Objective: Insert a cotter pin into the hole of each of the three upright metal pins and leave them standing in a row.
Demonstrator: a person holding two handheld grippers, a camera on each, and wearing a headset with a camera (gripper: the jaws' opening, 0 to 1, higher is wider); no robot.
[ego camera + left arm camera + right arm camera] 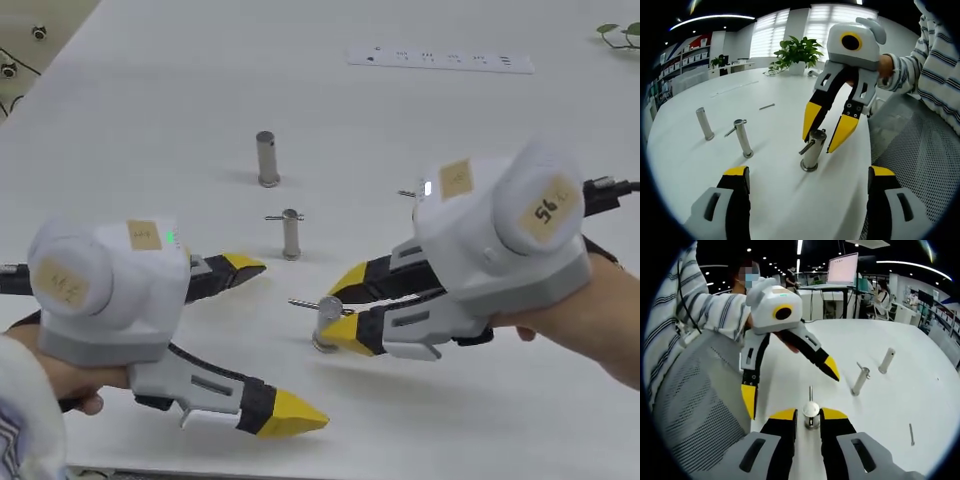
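Two upright grey steel pins, the middle pin (291, 233) and the nearest pin (326, 322), carry cotter pins. The far pin (267, 158) stands bare on the white tabletop (150, 120). The right gripper (346, 308) has its jaws narrowly parted around the nearest pin, and the left gripper (275, 340) has its jaws spread wide and empty. We see the loose thin cotter pin (911, 434) lying flat on the right gripper's side, so we judge that hand nearer.
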